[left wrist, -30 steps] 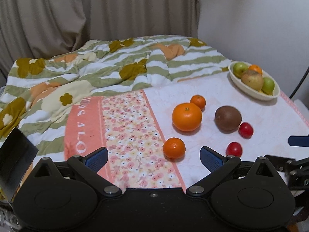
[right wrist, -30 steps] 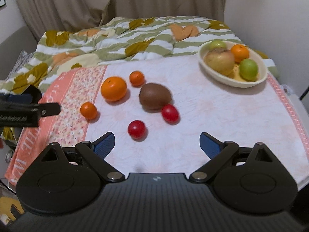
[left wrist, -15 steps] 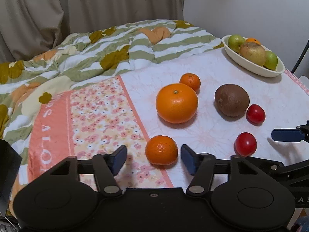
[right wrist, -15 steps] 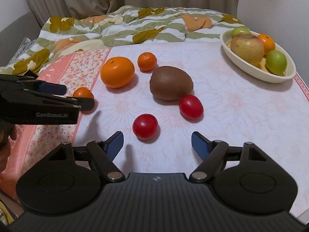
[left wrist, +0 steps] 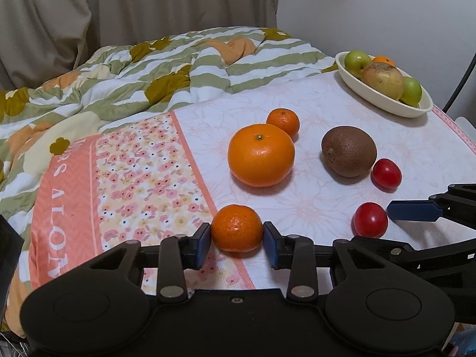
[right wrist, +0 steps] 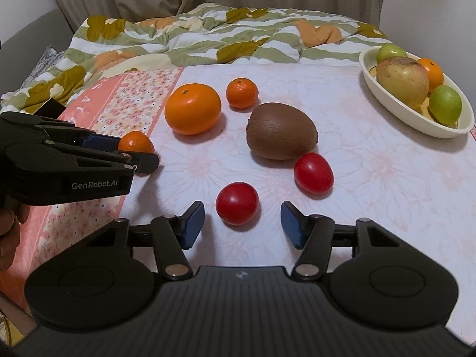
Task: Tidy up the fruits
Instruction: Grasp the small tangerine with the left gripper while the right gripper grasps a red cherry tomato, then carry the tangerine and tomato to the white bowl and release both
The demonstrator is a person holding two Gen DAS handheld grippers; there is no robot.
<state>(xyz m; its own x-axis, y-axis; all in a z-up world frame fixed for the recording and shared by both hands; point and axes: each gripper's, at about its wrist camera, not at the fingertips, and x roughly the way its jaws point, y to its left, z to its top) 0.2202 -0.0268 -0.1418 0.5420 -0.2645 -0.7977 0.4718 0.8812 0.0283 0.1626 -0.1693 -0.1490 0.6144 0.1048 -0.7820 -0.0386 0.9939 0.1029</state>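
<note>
My left gripper (left wrist: 237, 239) is shut on a small mandarin (left wrist: 237, 227) that rests on the flowered sheet; both blue pads press its sides. The right wrist view shows the same grip on that mandarin (right wrist: 135, 142) from the side. My right gripper (right wrist: 242, 219) straddles a red cherry tomato (right wrist: 237, 203). Its jaws are closing, with a gap left on each side of the tomato. Further back lie a big orange (left wrist: 261, 154), another small mandarin (left wrist: 283, 121), a brown kiwi (left wrist: 348, 151) and a second tomato (left wrist: 386, 173).
A cream oval bowl (right wrist: 395, 105) at the far right holds green fruits, a yellowish apple and an orange. A rumpled striped duvet (left wrist: 166, 68) covers the back of the bed, with curtains behind. A hand (right wrist: 9, 232) holds the left gripper at the left edge.
Both grippers have dropped closer to the sheet. The left jaws have closed onto the near mandarin. The right jaws have narrowed around the near tomato.
</note>
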